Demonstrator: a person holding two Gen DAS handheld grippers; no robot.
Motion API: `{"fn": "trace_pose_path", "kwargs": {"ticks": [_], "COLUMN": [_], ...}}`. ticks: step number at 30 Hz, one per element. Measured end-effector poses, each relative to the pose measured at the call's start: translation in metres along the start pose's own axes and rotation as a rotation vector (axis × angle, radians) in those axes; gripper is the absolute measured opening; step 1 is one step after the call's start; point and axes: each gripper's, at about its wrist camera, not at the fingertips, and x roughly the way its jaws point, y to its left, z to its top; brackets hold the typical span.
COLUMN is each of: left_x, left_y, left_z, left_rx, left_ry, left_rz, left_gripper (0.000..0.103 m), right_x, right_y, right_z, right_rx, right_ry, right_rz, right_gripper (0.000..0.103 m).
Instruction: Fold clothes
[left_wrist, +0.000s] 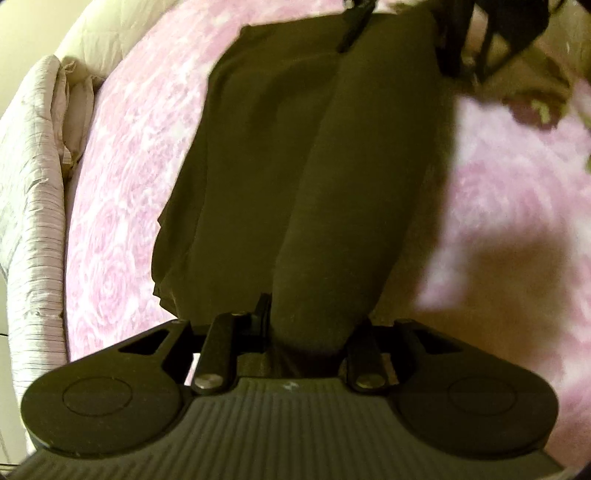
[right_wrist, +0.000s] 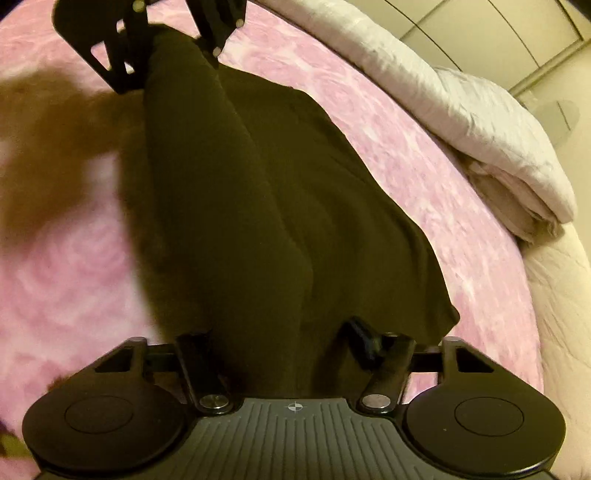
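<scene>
A dark garment (left_wrist: 295, 166) hangs stretched between my two grippers above a pink rose-patterned blanket (left_wrist: 122, 184). My left gripper (left_wrist: 295, 325) is shut on one end of the garment, which bunches between its jaws. My right gripper (right_wrist: 291, 350) is shut on the other end (right_wrist: 258, 221). Each gripper shows in the other's view: the right one at the top of the left wrist view (left_wrist: 461, 44), the left one at the top of the right wrist view (right_wrist: 166, 40). The fingertips are hidden by cloth.
A folded pale quilt and pillows (left_wrist: 33, 206) lie along the bed's edge, and also show in the right wrist view (right_wrist: 480, 122). A patterned cloth (left_wrist: 535, 96) lies at the far right. Wardrobe doors (right_wrist: 498, 37) stand behind the bed.
</scene>
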Motion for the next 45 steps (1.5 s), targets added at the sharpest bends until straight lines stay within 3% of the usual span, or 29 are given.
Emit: {"fn": "trace_pose_path", "kwargs": {"ticks": [2,5,9,15,22,32,37,45], "left_x": [0.005,0.0,-0.022,-0.111,-0.204,-0.271,-0.287,-0.261], "left_y": [-0.008,-0.012,0.004,0.033,0.043,0.044,0.038,0.029], "left_z": [0.002,-0.001,-0.001,-0.002,-0.011,-0.012,0.01,0.11], "left_rx": [0.056,0.079,0.05,-0.032,-0.051,-0.034,0.0,0.082], "left_ry": [0.035,0.059,0.05,0.008,-0.029,-0.1,-0.131,-0.183], "left_rz": [0.022,0.027,0.028,0.044,0.043,0.085,0.095,0.054], "left_gripper": [0.034,0.018,0.015,0.014,0.014,0.014,0.014,0.014], "right_x": [-0.006,-0.013,-0.034,-0.102,-0.203,-0.286,-0.305,-0.328], "right_y": [0.0,-0.009,-0.027,-0.052,-0.052,-0.048,-0.057,-0.095], "right_z": [-0.001,0.002,0.016,0.048,0.067,0.076,0.061,-0.012], "right_rx": [-0.013,0.009,0.045,0.047,0.101,0.167,0.184,0.265], "right_ry": [0.0,0.02,0.043,0.048,0.062,0.062,0.074,0.123], "right_rz": [0.018,0.032,0.013,-0.018,-0.061,-0.158,-0.202,-0.256], "right_gripper": [0.026,0.022,0.019,0.018,0.018,0.018,0.018,0.018]}}
